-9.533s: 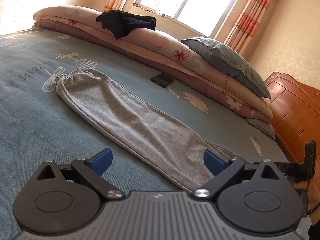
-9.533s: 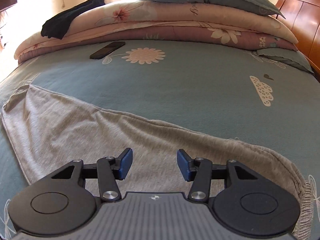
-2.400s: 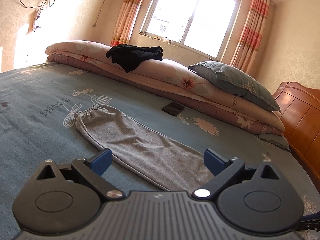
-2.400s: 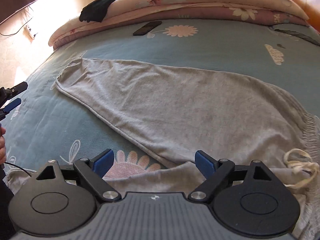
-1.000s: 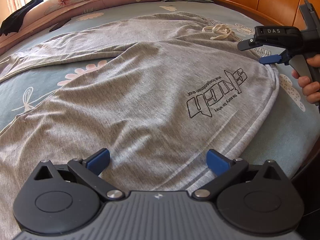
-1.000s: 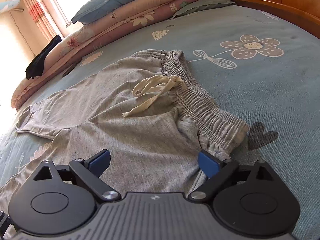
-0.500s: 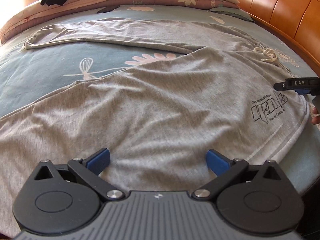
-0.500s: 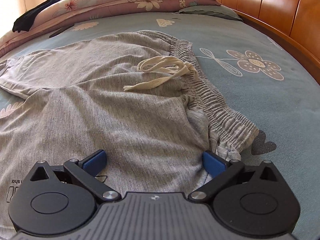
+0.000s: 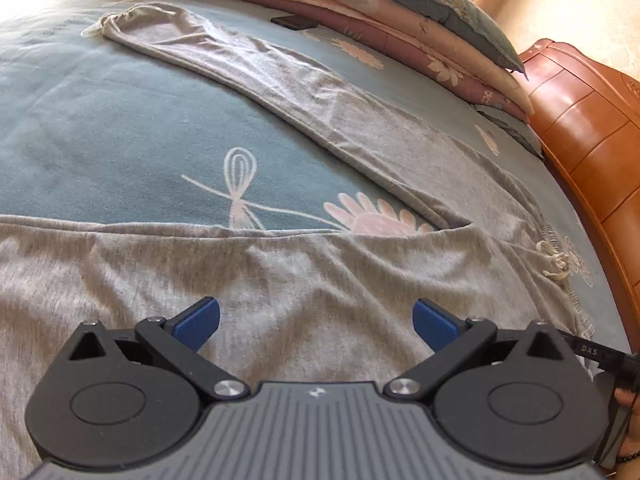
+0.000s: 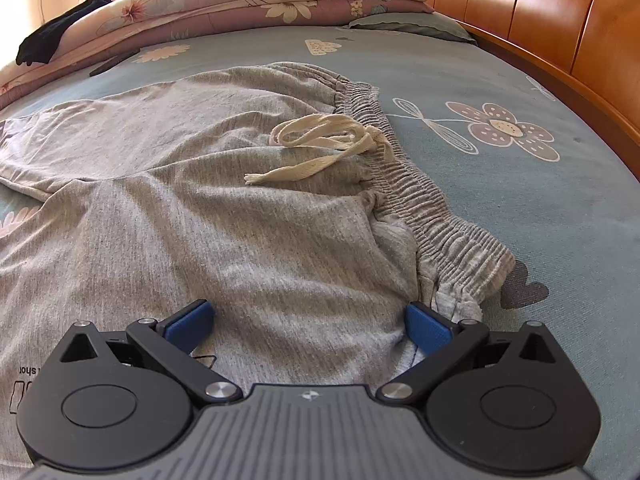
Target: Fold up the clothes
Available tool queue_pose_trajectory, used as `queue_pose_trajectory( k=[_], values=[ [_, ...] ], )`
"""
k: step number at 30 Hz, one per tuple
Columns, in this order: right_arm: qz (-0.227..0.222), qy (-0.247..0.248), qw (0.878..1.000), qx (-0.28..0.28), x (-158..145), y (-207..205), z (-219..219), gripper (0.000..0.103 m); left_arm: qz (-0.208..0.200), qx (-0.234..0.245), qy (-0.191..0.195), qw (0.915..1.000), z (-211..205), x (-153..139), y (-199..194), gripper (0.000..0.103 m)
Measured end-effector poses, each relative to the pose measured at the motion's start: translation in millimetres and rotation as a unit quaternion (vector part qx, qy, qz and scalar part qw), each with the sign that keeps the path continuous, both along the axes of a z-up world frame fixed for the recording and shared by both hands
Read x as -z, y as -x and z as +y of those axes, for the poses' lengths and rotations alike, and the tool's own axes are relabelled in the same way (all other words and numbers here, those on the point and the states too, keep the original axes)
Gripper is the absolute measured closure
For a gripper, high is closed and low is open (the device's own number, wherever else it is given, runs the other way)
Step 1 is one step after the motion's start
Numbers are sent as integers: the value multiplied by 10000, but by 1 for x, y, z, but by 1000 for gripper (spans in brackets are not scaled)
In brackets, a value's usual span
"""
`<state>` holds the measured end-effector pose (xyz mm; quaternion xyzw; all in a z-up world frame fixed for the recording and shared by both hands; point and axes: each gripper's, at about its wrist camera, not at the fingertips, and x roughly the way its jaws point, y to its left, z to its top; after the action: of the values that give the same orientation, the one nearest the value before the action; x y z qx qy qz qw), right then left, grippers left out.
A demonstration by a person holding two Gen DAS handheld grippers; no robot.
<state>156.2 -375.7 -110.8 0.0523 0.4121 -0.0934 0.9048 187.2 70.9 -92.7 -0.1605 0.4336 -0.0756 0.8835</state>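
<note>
Both grippers have dropped closer to the grey trousers (image 10: 224, 200) than half a second ago, and the left one has swung toward the far leg. Left gripper (image 9: 316, 322) hangs over the near leg, right gripper (image 10: 308, 322) by the waistband (image 10: 420, 196), jaws spread wide and empty on each, likely lining up corners to lift. Trousers lie flat on the bed (image 9: 100, 128), legs parted.

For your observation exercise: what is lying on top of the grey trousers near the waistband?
A cream drawstring lies loosely looped on the grey trousers, beside the gathered waistband. Where it enters the waistband is hidden in the gathers.
</note>
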Motion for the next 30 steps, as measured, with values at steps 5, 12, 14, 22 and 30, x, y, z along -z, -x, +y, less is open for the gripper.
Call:
queue_pose_trajectory(
  k=[5,12,14,22,30],
  values=[
    [33,-17,10000,-29,0,-1,-1,0,-37,-877,-553,9946,77,2,1,1],
    [145,29,9998,126,-2,-6,3,0,-56,-1692,29,9856,165,-24,37,1],
    [204,9,9996,195,-3,-9,4,0,-70,-1595,339,9866,175,-23,46,1],
    [274,-32,9986,447,-4,-14,9,0,156,-2161,-834,9727,221,3,47,2],
    [246,-27,9986,477,-4,-14,8,0,-89,-2229,-381,9741,236,-25,59,2]
  ],
)
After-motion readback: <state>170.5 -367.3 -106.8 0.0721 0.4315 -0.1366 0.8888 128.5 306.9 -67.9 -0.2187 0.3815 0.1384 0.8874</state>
